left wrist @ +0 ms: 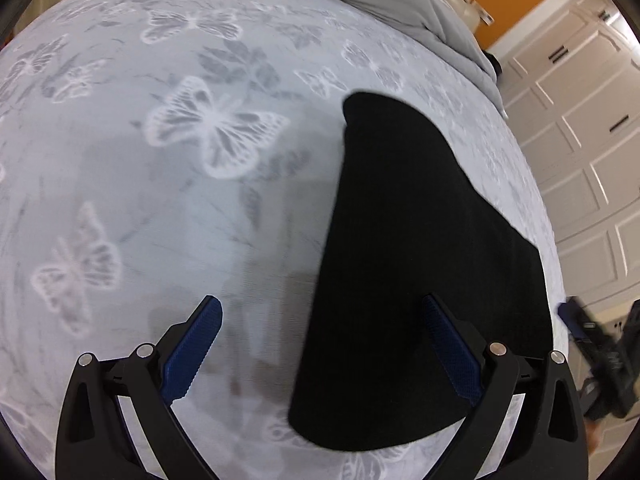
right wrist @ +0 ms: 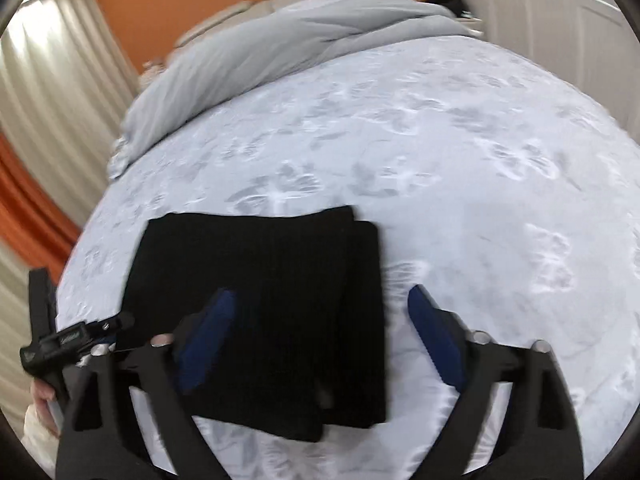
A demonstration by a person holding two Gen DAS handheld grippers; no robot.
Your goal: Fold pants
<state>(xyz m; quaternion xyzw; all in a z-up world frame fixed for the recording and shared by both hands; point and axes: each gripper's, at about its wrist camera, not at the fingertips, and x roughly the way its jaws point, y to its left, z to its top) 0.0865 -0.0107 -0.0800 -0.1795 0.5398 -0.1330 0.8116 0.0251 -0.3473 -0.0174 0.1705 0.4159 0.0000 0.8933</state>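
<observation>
The black pants (right wrist: 272, 292) lie folded into a compact rectangle on the butterfly-print bed sheet (right wrist: 460, 184). In the left wrist view the pants (left wrist: 408, 264) lie to the right of centre. My left gripper (left wrist: 322, 344) is open and empty above the sheet, its right finger over the pants' edge. My right gripper (right wrist: 322, 332) is open and empty, hovering over the folded pants, with its left finger above the cloth. The other gripper (right wrist: 60, 340) shows at the left edge of the right wrist view.
A rumpled grey duvet (right wrist: 288, 40) is bunched at the head of the bed. White panelled closet doors (left wrist: 580, 140) stand past the bed's right side. Beige curtains (right wrist: 52, 92) hang at the left. The sheet (left wrist: 160, 160) spreads wide to the left.
</observation>
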